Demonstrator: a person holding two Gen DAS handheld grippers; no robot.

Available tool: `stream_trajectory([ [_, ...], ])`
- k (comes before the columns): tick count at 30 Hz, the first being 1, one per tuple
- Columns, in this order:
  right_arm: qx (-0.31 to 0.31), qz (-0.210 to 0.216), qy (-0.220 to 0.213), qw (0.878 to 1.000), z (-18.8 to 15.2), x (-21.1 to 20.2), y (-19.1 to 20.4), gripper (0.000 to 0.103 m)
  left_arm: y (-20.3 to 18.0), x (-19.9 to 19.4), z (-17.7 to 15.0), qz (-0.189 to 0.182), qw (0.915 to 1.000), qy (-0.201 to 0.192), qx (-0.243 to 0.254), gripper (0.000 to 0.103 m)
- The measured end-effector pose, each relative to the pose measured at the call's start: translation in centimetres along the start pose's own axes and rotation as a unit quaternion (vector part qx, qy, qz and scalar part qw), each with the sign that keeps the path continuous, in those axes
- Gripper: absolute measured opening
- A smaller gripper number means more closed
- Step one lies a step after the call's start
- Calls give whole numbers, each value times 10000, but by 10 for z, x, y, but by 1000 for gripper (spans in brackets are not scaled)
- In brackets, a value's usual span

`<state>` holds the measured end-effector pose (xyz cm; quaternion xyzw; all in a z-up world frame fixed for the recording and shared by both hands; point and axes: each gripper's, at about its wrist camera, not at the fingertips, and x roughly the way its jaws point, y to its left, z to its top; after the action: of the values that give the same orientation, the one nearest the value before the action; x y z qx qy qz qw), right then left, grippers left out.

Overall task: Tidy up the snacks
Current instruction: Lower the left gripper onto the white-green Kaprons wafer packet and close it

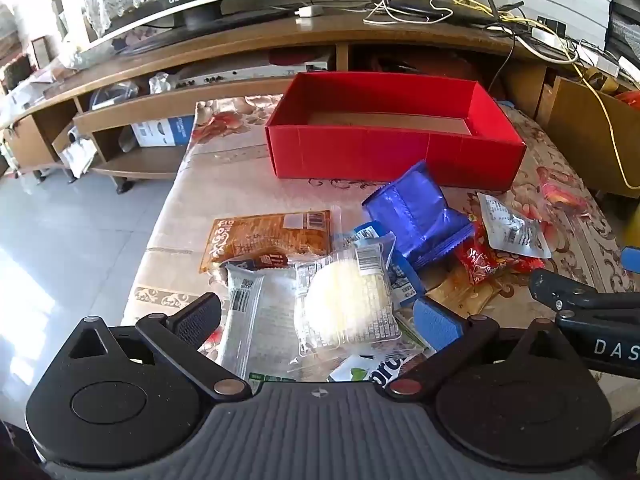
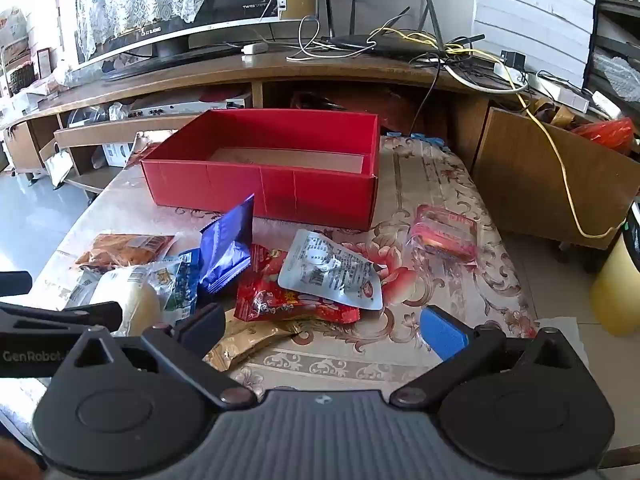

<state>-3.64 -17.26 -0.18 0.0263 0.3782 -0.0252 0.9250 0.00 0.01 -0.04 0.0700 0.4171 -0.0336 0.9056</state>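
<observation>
An empty red box [image 1: 394,156] [image 2: 256,188] stands at the far side of the table. Snack packs lie in a pile in front of it: a clear-wrapped round bun [image 1: 346,304] [image 2: 124,300], a blue foil pack [image 1: 416,216] [image 2: 226,246], an orange pack [image 1: 268,238] [image 2: 124,248], a red pack [image 1: 488,262] [image 2: 288,298], a silver pouch [image 1: 512,230] [image 2: 332,270] and a pink clear pack [image 2: 446,232]. My left gripper [image 1: 318,320] is open, low over the bun. My right gripper [image 2: 322,328] is open and empty above the red pack's near edge.
The table has a floral cloth [image 2: 432,184]. A low wooden TV stand [image 1: 240,44] with a monitor, router and cables runs behind it. A cardboard box [image 2: 552,184] stands to the right, and a yellow bin [image 2: 618,292] stands by the table's right edge. Tiled floor [image 1: 80,220] lies left.
</observation>
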Motion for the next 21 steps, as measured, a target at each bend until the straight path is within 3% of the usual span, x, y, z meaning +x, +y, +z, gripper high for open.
stream_trajectory([
  [21,-152,25,259,9995,-1,9,7,101,5,11,-6,-90,9991,410,-66,103],
])
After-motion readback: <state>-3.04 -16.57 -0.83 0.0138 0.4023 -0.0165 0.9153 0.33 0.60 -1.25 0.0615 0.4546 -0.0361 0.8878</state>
